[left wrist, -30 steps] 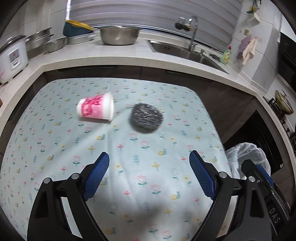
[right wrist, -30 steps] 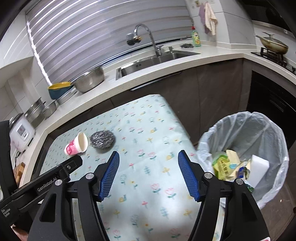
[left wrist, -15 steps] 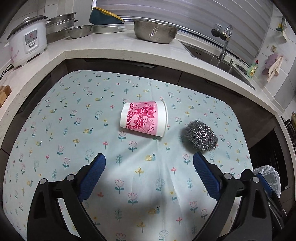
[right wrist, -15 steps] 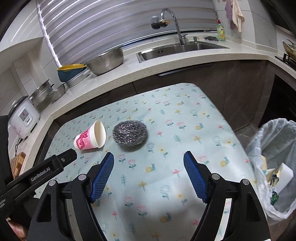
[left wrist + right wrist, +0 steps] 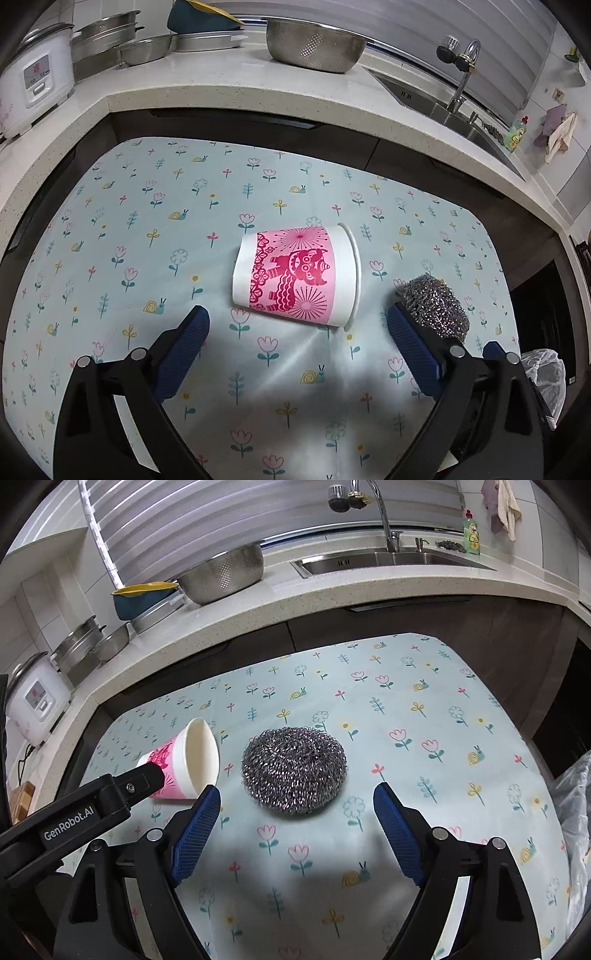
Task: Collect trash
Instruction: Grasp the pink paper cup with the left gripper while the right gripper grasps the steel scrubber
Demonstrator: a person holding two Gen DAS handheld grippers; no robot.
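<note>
A pink-and-white paper cup [image 5: 295,275] lies on its side on the flowered tablecloth [image 5: 147,229], its mouth to the right. My left gripper [image 5: 297,325] is open just in front of it, with the cup between the lines of the jaws. A steel wool scrubber [image 5: 293,770] sits right of the cup; it also shows in the left wrist view [image 5: 434,308]. My right gripper [image 5: 295,808] is open just in front of the scrubber. The cup also shows in the right wrist view [image 5: 184,764], with the left gripper's finger [image 5: 110,797] beside it.
A trash bin with a clear plastic liner [image 5: 545,376] stands off the table's right edge; it also shows in the right wrist view [image 5: 574,812]. Behind the table runs a counter [image 5: 221,85] with a rice cooker [image 5: 33,77], a colander [image 5: 314,44], pans and a sink [image 5: 388,559].
Both grippers moved forward and down toward the table. The left one closed in on the cup, the right one swung left from the bin to the scrubber. Both stayed open.
</note>
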